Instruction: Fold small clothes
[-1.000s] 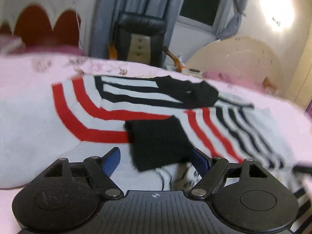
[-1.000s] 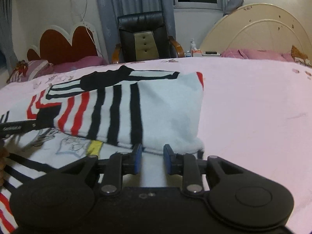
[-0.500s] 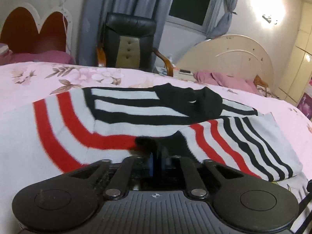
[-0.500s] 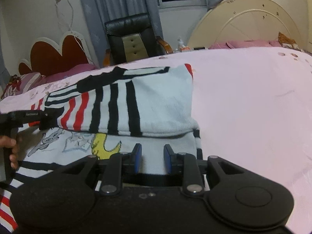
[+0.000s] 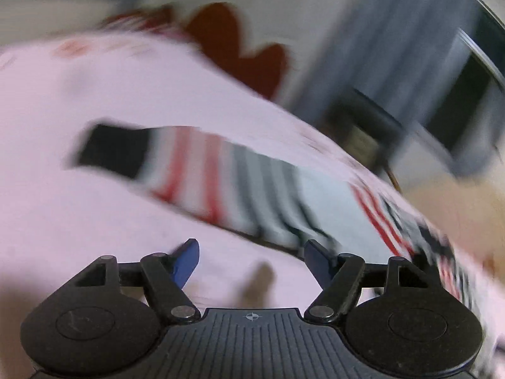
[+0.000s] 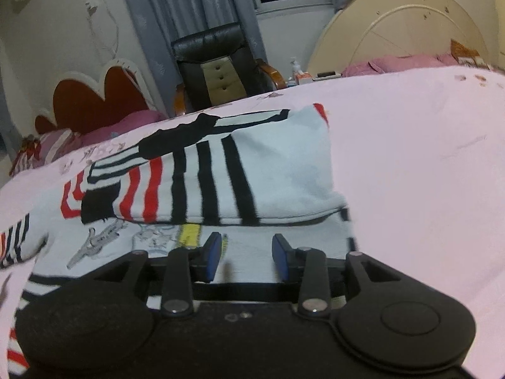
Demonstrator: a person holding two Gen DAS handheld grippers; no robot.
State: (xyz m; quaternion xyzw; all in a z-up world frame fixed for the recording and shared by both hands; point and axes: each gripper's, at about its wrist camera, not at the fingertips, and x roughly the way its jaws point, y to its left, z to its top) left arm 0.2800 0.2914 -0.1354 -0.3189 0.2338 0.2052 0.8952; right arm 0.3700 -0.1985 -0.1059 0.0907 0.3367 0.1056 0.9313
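I see a pink bed (image 6: pixel 426 164), a black chair (image 6: pixel 217 63) behind it, grey curtains (image 6: pixel 189 9), and a red scalloped headboard (image 6: pixel 94 101).

A striped sweater (image 6: pixel 221 177) lies folded on the pink bedsheet (image 6: pixel 410 173) at frame centre. The right gripper (image 6: pixel 246 254) sits at the bottom, blue fingers apart over the sweater's near edge. A black chair (image 6: pixel 217 63) stands upper centre.

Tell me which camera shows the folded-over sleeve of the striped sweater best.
The right wrist view: the sleeve is sharp, lying flat across the striped sweater. The left wrist view is motion-blurred, showing only a smeared striped sleeve.
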